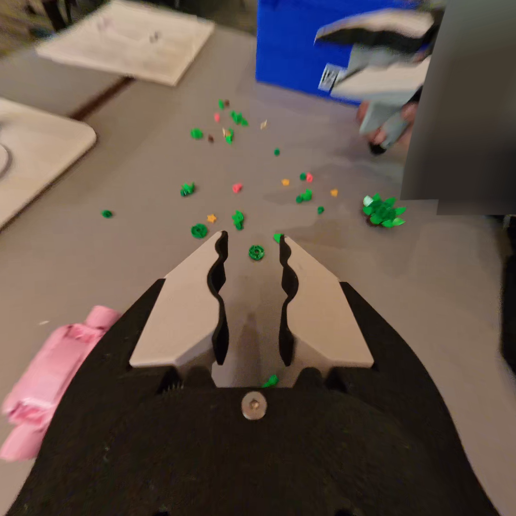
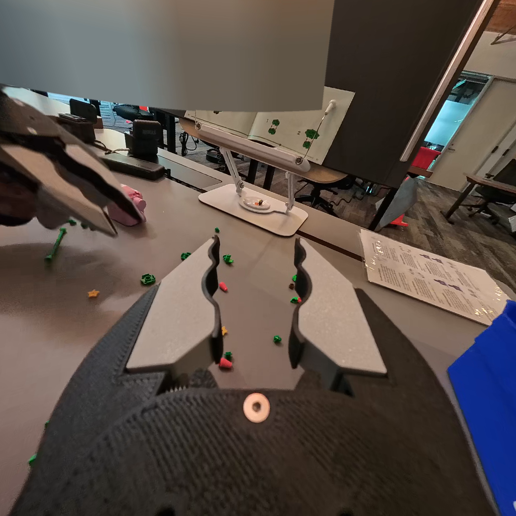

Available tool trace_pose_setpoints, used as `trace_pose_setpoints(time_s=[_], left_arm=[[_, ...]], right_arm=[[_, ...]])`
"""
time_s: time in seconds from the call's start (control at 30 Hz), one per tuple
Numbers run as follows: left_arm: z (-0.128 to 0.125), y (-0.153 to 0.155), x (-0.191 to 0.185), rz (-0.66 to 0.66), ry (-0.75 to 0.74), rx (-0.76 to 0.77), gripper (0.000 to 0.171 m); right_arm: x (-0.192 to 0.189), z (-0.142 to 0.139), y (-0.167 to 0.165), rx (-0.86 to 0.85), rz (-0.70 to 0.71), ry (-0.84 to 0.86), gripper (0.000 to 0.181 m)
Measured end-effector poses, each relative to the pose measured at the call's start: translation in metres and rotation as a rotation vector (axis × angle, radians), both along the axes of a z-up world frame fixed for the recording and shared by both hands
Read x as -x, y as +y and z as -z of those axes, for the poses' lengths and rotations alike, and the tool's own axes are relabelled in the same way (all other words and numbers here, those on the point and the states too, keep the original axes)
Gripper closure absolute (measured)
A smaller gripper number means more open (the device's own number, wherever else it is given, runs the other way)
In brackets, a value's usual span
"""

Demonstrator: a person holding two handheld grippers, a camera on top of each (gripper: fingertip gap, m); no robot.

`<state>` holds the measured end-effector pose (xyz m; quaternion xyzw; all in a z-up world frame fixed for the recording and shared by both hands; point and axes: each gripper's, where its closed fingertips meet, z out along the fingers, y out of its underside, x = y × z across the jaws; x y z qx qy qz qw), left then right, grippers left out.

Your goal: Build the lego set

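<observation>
Blue bin (image 1: pixel 290 47) contents hidden; both grippers' jaws gape empty over scattered green pieces (image 1: pixel 256 252).

Grey table (image 1: pixel 83 265) bears scattered lego pieces (image 1: pixel 237 217) (green, pink, yellow), a pink bag (image 1: pixel 50 371), a blue box (image 1: pixel 287 47).

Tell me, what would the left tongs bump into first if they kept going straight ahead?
Probably the small round green lego piece lying on the grey table, just past the open left tongs and between their tips. Depth is hard to judge, so they might pass over it.
</observation>
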<state>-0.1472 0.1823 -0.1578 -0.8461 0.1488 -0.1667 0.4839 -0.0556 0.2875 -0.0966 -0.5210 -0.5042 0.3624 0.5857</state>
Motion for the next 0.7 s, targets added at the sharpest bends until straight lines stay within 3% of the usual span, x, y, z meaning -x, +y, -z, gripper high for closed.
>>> trace_pose_setpoints(time_s=[0.07,0.2,0.37,0.47,0.57,0.7], left_arm=[[0.021,0.009,-0.008,-0.054,0.087,0.074,0.148],[0.044,0.016,-0.022,-0.073,0.189,0.149,0.143],[0.064,0.019,-0.017,-0.133,0.194,0.234,0.137],[0.065,0.018,-0.02,-0.12,0.182,0.243,0.139],[0.065,0.014,-0.027,-0.074,0.16,0.249,0.159],[0.054,0.013,-0.025,-0.081,0.153,0.198,0.159]], right_arm=[[-0.001,-0.003,-0.001,-0.006,0.0,0.007,0.129],[-0.003,-0.008,-0.002,-0.014,0.002,0.022,0.129],[-0.002,-0.009,-0.005,-0.016,-0.009,0.024,0.129],[-0.002,-0.009,-0.006,-0.022,-0.008,0.021,0.129],[-0.001,-0.009,-0.007,-0.016,-0.012,0.023,0.128],[-0.001,-0.009,-0.01,-0.018,-0.021,0.024,0.129]])
